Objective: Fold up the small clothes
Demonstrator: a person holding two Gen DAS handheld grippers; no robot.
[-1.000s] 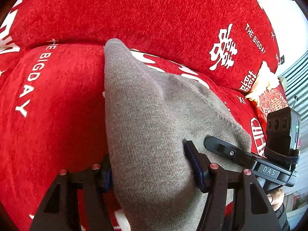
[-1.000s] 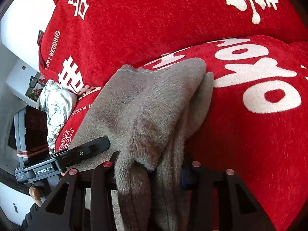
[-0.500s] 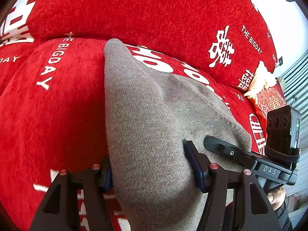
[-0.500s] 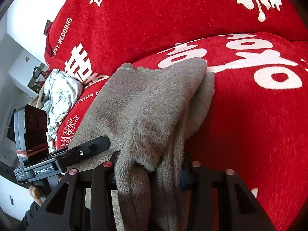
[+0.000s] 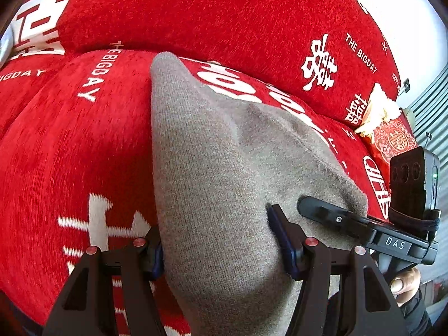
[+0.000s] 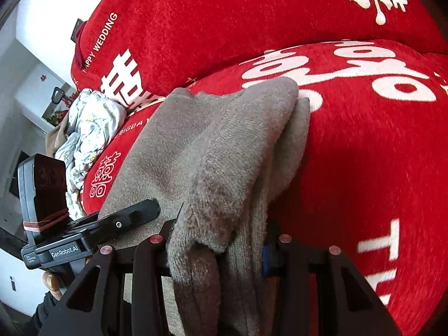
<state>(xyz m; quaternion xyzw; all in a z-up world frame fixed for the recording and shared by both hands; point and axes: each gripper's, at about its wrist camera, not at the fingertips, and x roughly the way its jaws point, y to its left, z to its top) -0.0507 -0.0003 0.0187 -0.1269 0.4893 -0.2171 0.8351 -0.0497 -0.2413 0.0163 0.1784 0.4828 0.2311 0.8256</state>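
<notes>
A grey-brown knitted garment (image 5: 224, 182) is held stretched between both grippers above a red sofa. My left gripper (image 5: 221, 249) is shut on one bunched end of it. My right gripper (image 6: 218, 249) is shut on the other end, where the garment (image 6: 224, 151) shows in thick doubled layers with a fuzzy inner side. The far fold of the cloth lies on the sofa seat. The right gripper also shows in the left wrist view (image 5: 364, 224), and the left gripper shows in the right wrist view (image 6: 92, 232). The fingertips are hidden by cloth.
The red sofa cover (image 5: 70, 154) with white lettering fills both views, seat below and back cushions (image 6: 224, 14) behind. A crumpled pale floral cloth (image 6: 86, 134) lies at the sofa's left end. A red patterned cushion (image 5: 392, 140) and white cloth lie at the right end.
Both grippers have drawn back toward the front of the seat with the garment. The grips have not changed.
</notes>
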